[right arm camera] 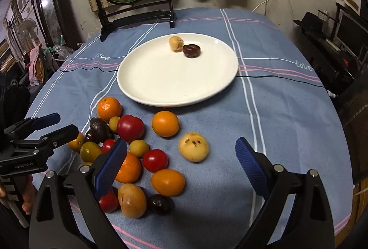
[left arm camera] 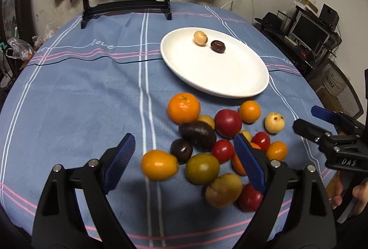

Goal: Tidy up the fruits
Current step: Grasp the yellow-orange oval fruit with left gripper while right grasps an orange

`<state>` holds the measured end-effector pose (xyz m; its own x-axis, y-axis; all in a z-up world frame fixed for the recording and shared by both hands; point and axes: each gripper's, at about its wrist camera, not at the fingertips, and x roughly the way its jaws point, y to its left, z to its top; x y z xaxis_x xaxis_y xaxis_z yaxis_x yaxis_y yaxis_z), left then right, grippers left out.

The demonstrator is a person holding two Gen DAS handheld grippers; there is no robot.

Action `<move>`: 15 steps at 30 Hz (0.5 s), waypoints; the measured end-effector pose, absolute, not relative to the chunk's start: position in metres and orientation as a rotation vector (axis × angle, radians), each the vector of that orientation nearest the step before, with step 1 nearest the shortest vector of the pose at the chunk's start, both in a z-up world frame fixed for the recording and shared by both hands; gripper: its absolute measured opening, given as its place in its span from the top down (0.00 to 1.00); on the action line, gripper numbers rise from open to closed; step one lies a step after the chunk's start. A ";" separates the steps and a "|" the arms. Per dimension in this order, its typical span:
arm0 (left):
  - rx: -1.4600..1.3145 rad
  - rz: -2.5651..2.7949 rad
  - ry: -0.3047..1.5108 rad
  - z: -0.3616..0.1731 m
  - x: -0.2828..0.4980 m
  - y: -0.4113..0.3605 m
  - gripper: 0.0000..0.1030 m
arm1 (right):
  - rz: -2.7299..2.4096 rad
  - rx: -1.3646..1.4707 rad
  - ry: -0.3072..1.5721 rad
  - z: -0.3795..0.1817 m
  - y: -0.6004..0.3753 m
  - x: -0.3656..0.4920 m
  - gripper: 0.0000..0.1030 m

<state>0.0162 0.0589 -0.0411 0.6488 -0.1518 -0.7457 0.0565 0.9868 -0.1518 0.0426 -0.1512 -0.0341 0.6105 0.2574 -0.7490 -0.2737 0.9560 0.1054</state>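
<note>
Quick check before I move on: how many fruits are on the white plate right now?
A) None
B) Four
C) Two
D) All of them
C: the white plate holds just a tan fruit and a dark brown fruit near its far rim, while the rest still lie in the pile on the tablecloth in front of it.

The right gripper (right arm camera: 181, 166) hangs wide open over a heap of fruits (right arm camera: 128, 147) on the blue table (right arm camera: 276, 111). Beyond them a white plate (right arm camera: 161, 78) carries a tan fruit (right arm camera: 176, 43) touching a dark one (right arm camera: 191, 50). The left gripper (right arm camera: 57, 125) enters from the left.
</note>
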 end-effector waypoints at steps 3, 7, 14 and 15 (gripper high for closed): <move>-0.110 -0.097 0.855 -0.042 0.009 0.066 0.13 | 0.294 -0.039 0.851 -0.036 -0.154 0.032 0.07; -0.118 -0.077 0.865 -0.050 0.001 0.079 0.13 | 0.322 -0.053 0.853 -0.049 -0.154 0.014 0.12; -0.118 -0.062 0.879 -0.058 -0.006 0.091 0.13 | 0.374 0.039 0.985 -0.080 -0.155 0.030 0.46; -0.118 -0.061 0.881 -0.059 -0.006 0.093 0.13 | 0.389 0.052 1.017 -0.087 -0.154 0.035 0.48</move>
